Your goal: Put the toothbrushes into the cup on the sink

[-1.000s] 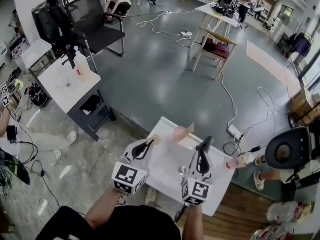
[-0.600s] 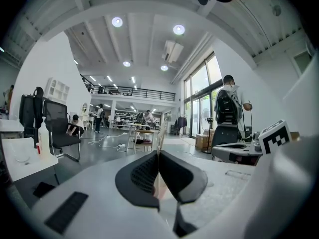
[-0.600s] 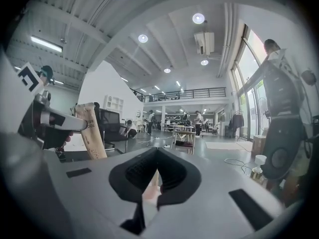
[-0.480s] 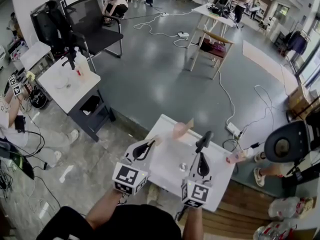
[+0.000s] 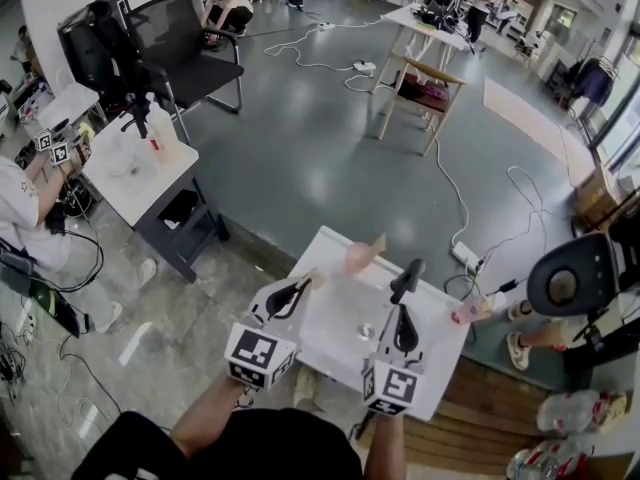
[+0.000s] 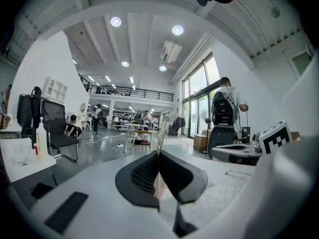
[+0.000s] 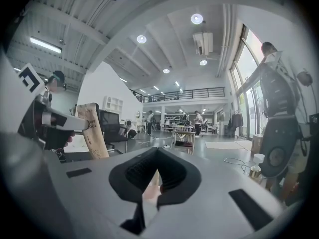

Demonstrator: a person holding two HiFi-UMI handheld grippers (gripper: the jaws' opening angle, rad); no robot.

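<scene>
L claw point(image 5: 305, 284) is clamping a kraft toothbrush packet point(image 7: 92, 131). Its jaws are pressing flat on it w/ no gap. The packet is standing upright and poking up above the jaw tips. R claw point(image 5: 411, 268) is sitting w/ jaws fully together. A pale sliver point(image 7: 155, 177) is showing in the slit btwn them, can't tell what it is.

Both claws are hovering side by side, apart, approx level over the white tabletop point(image 5: 335, 308).

Pink cup point(image 5: 357, 259) is standing on the tabletop btwn the two claw tips, a bit ahead of the L tip and just left of the R tip, touching neither. A 2nd kraft piece point(image 5: 378, 247) is leaning at the cup's far right side, touching it. Can't tell if it's inside.

Metal drain point(image 5: 365, 333) is sitting in the tabletop behind both tips, btwn the claws and nearer the R one.
</scene>
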